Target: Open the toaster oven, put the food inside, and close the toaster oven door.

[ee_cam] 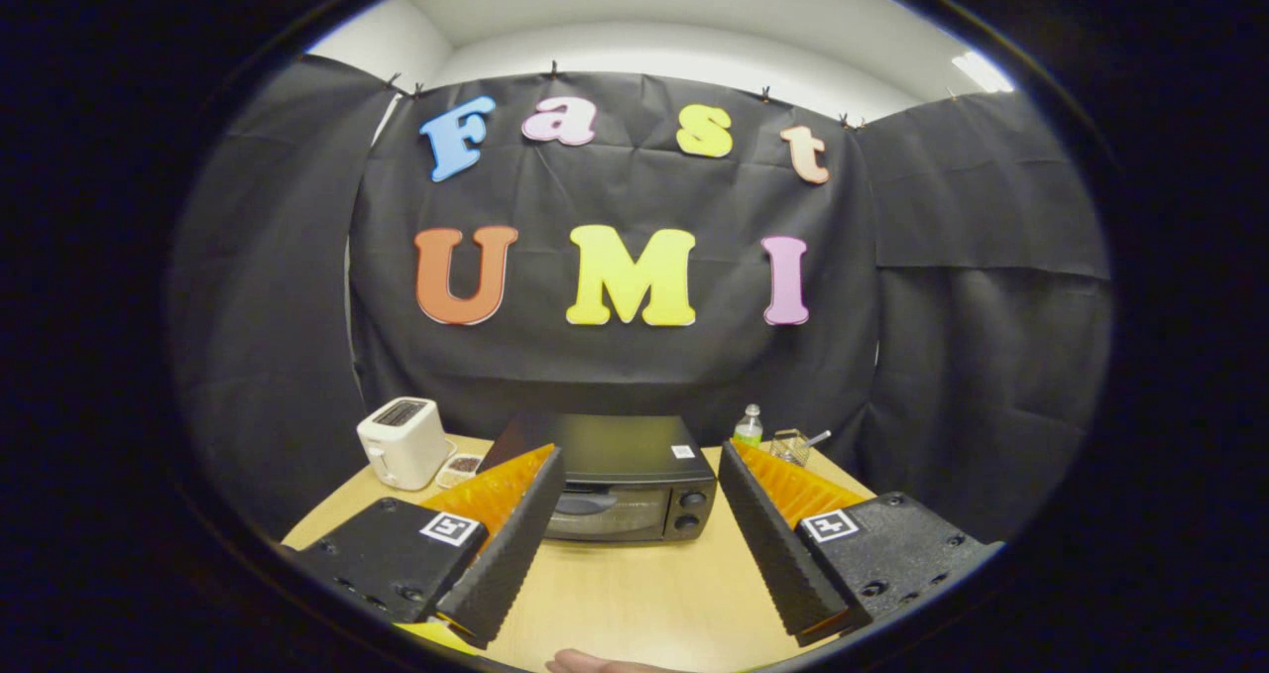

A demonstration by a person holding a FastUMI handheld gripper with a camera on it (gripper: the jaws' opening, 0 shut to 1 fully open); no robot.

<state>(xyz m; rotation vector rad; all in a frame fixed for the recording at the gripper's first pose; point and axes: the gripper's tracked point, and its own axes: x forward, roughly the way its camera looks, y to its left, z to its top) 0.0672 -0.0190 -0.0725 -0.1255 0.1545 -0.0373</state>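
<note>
The gripper (642, 465) hangs above the wooden table (634, 594) with its fingers spread wide and nothing between them. Straight ahead at twelve o'clock, framed in the gap between the fingertips, stands the black toaster oven (620, 480), its door closed (two round knobs sit at the right of its front). At about ten o'clock from the oven is a white toaster (402, 442), with a small dish (459, 469) just beside it. At two o'clock stand a small bottle (749, 425) and a wire basket (790, 445).
</note>
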